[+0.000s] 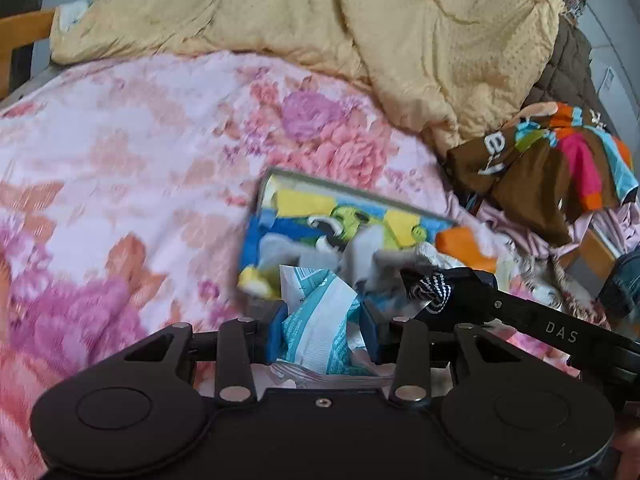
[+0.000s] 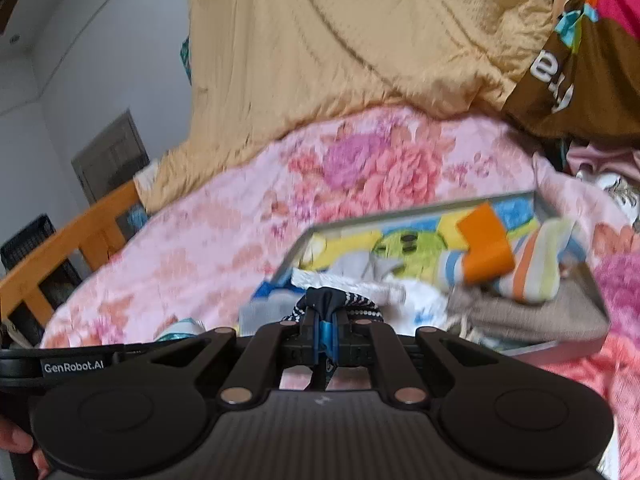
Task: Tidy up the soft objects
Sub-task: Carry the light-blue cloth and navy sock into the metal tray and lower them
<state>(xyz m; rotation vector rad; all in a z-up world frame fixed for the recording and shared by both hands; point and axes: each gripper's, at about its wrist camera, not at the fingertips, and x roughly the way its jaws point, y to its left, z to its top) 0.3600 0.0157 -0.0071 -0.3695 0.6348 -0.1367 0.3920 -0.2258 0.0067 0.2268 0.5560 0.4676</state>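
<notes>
A shallow tray (image 1: 276,178) with a bright cartoon lining lies on the floral bed; it shows in the right wrist view (image 2: 596,300) too, holding socks, a striped sock (image 2: 540,264), an orange block (image 2: 486,246) and a grey-brown cloth (image 2: 520,316). My left gripper (image 1: 322,320) is shut on a crumpled white-and-teal packet (image 1: 320,320) at the tray's near edge. My right gripper (image 2: 328,334) is shut on a navy, white-dotted sock (image 2: 326,300) just before the tray; it also shows in the left wrist view (image 1: 434,290).
A pink floral blanket (image 1: 120,160) covers the bed. A yellow quilt (image 1: 360,20) is heaped at the back. A brown multicoloured garment (image 1: 540,160) lies at the right. A wooden bed rail (image 2: 80,240) runs along the left.
</notes>
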